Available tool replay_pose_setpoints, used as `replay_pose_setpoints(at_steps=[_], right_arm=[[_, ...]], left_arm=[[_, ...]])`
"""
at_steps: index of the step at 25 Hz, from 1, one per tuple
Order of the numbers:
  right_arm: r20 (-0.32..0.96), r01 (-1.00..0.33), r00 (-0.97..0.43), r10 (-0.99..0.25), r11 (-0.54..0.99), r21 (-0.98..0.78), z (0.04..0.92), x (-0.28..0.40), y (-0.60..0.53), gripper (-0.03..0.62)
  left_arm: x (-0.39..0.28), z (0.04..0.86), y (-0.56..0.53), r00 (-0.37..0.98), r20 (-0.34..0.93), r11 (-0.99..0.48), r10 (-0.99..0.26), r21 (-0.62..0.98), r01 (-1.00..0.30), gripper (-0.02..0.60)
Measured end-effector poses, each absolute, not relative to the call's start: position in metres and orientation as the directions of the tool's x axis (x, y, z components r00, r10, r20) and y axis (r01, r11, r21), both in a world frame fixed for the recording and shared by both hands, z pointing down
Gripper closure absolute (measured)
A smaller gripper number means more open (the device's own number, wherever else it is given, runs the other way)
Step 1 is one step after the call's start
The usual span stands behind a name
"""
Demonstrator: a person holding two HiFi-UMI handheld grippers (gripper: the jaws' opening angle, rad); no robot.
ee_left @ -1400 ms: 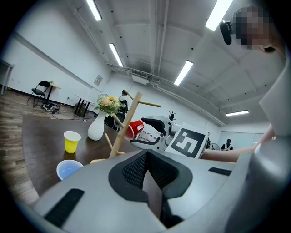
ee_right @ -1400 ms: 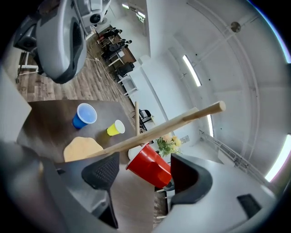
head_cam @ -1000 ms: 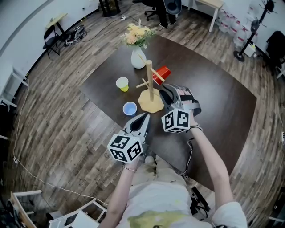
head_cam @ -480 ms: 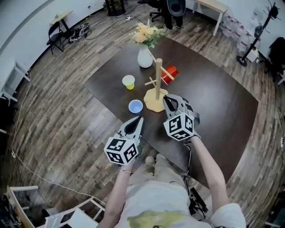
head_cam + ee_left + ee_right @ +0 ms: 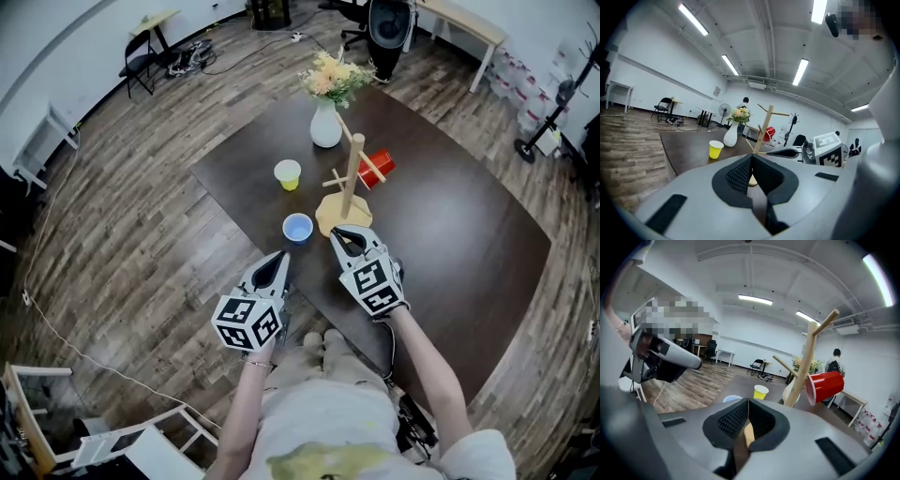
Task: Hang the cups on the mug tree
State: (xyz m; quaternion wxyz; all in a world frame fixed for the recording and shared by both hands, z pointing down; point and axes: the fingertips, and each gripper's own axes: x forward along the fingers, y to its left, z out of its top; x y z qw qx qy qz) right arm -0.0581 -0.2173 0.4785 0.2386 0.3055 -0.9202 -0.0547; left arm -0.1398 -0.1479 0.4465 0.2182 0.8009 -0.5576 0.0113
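A wooden mug tree (image 5: 351,178) stands on the dark table (image 5: 450,234). A red cup (image 5: 376,169) hangs on its right peg, seen also in the right gripper view as the red cup (image 5: 826,386) beside the tree's post (image 5: 802,369). A yellow cup (image 5: 288,174) and a blue cup (image 5: 298,228) stand upright to the tree's left. My right gripper (image 5: 341,236) is shut and empty, just in front of the tree's base. My left gripper (image 5: 277,264) is shut and empty near the table's front edge, below the blue cup.
A white vase with flowers (image 5: 326,124) stands behind the mug tree. Wood floor surrounds the table; chairs (image 5: 142,56) and desks stand far off. The person's knees (image 5: 319,343) are close to the table's front edge.
Both grippers have drawn back toward the body, away from the mug tree. The right gripper's jaws have come together. The head view has shifted, so the table sits further right.
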Motion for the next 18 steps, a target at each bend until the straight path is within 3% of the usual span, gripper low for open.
replay_pose_setpoints(at_steps=[12, 18], right_arm=[[0.430, -0.534, -0.767, -0.477, 0.846, -0.014, 0.531, -0.086, -0.211, 0.568], [0.441, -0.550, -0.761, -0.476, 0.834, -0.050, 0.554, -0.093, -0.217, 0.566]], left_arm=[[-0.167, 0.465, -0.136, 0.274, 0.292, -0.163, -0.916, 0.354, -0.921, 0.558], [-0.170, 0.479, -0.137, 0.260, 0.313, -0.136, -0.914, 0.366, -0.921, 0.558]])
